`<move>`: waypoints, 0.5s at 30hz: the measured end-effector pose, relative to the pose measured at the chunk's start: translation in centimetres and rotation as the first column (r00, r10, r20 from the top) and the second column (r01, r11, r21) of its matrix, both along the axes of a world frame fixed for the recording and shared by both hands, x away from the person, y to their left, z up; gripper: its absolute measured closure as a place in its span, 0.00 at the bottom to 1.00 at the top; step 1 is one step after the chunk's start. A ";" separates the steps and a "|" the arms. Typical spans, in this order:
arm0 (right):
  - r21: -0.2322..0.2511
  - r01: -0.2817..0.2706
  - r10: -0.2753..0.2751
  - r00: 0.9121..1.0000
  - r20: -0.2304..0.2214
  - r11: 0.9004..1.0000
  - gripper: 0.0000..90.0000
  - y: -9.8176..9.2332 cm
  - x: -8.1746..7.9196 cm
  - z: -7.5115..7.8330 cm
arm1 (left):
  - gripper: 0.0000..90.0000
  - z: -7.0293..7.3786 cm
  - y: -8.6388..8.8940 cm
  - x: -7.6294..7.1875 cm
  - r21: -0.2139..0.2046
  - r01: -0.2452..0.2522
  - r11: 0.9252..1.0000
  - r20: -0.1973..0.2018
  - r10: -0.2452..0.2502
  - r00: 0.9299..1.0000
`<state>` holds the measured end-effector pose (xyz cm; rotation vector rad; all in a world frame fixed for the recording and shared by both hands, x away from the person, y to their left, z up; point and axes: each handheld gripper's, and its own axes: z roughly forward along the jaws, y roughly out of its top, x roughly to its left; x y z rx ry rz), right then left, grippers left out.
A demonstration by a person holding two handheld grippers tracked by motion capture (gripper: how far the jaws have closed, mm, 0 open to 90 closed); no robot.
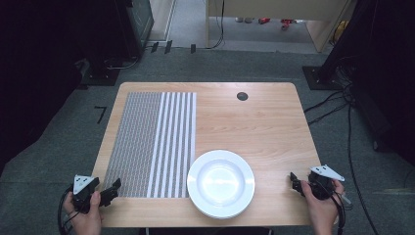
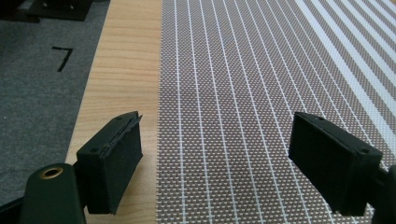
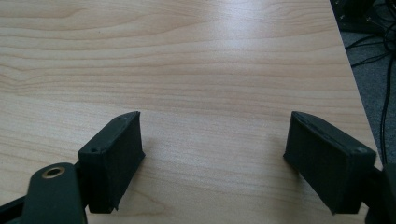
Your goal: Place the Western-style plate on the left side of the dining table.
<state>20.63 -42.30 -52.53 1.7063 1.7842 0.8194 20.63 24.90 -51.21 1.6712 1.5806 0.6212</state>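
So the setup is a light wooden table [image 1: 254,122] sitting on grey carpet, with dark equipment and cables lying around the edges of the room.

Nearest the camera, two hands are coming in from the bottom edge, each holding a gripper. The left gripper [image 1: 111,190] is hovering at the near left corner with its jaws spread wide and nothing sitting between them. In the left gripper view [image 2: 217,158] the jaws are straddling the near left edge of a woven placemat [image 2: 243,93], one jaw hanging over bare wood and the other over the weave, not pinching either one. The right gripper [image 1: 295,183] is hanging over the near right part of the table, also released wide, and in the right gripper view [image 3: 215,158] there's just plain wood grain lying between its jaws.

Between the two grippers, a white plate [image 1: 220,183] is sitting near the front edge, well apart from the left gripper and near but clear of the right one. Its left rim is overlapping the placemat's [image 1: 151,142] near right corner.

Farther back the placemat is stretching up the left half of the table, grey weave changing to bold white stripes on its right side. Way at the back there's a small dark round hole [image 1: 242,96] in the tabletop.
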 end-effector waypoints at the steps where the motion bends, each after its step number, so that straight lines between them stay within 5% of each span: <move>1: -0.001 0.000 0.000 1.000 0.001 1.000 0.21 0.0 0.0 0.0 | 0.19 0.0 0.0 0.0 0.000 0.000 1.000 0.000 0.000 1.000; 15: -0.002 0.013 -0.013 1.000 -0.011 1.000 0.14 0.0 0.2 -0.1 | 0.19 2.6 -3.1 0.5 -0.053 0.074 0.996 0.057 -0.070 0.996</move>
